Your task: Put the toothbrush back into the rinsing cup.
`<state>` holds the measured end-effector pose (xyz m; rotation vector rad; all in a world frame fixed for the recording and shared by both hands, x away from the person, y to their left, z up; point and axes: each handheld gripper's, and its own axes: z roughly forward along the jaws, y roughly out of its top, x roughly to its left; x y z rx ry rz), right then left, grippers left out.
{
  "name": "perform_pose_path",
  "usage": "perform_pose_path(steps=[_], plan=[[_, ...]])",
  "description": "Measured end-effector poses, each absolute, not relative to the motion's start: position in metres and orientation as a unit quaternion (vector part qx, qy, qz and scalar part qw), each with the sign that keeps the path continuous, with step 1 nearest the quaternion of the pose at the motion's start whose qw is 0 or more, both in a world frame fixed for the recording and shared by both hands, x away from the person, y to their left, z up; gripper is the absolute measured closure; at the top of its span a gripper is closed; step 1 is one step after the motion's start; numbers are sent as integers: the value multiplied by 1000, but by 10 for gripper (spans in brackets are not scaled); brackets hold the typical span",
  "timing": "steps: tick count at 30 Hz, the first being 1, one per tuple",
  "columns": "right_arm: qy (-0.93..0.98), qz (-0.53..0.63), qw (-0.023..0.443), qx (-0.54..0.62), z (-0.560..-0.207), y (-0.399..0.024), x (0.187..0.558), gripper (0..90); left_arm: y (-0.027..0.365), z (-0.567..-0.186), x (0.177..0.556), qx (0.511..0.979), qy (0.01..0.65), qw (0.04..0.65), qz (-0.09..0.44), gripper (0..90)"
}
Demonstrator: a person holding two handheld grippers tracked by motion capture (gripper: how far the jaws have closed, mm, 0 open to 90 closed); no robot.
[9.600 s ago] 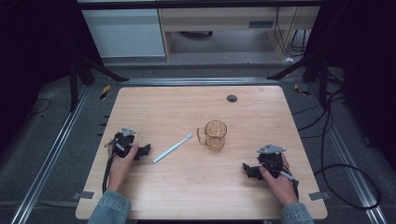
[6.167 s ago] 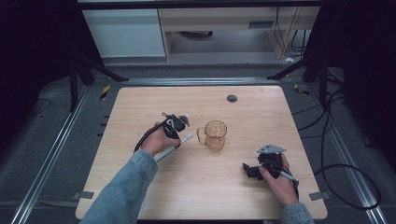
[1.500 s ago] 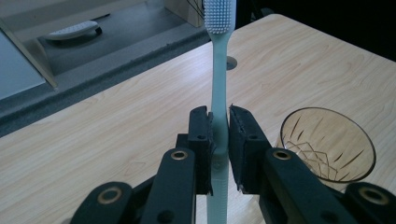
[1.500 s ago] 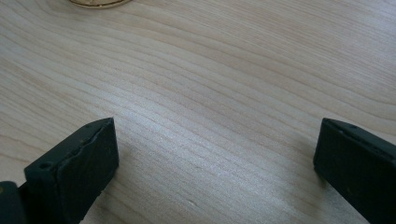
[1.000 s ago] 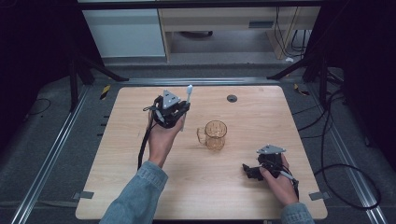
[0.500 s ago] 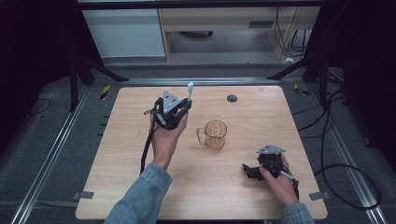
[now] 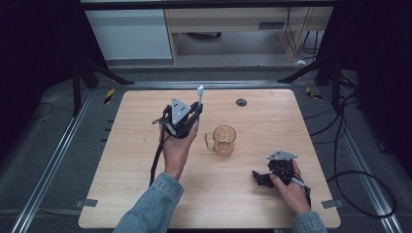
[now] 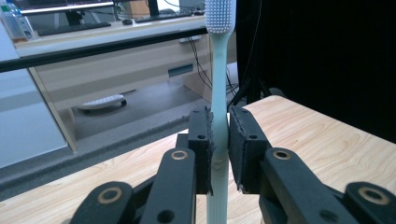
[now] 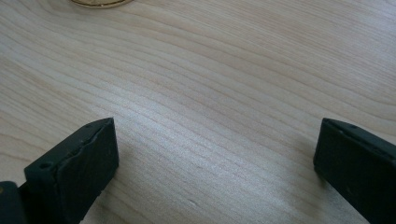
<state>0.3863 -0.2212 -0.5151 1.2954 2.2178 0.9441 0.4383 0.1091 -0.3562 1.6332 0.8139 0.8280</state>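
Left claw (image 8: pixel 219 154) clamped mid-handle on toothbrush (image 8: pixel 217 70), bristles well above pads: judged light, stiff, smooth, liable to pivot; grip adequate.

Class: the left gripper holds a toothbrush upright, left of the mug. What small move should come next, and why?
Probably carry the toothbrush right, over the mug. The left gripper clamps it bristles-up, beside the open, empty mug.
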Motion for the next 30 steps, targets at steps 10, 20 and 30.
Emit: perform_pose_path(steps=[10,20,30], plan=[[795,338,201,462,-515,-221,386,4,101,-364,436,677,343,553,345,789],[794,338,201,463,-515,-221,386,4,99,-373,430,650,346,578,351,789],[795,338,201,463,-515,-221,386,4,97,-380,428,629,346,600,353,789]])
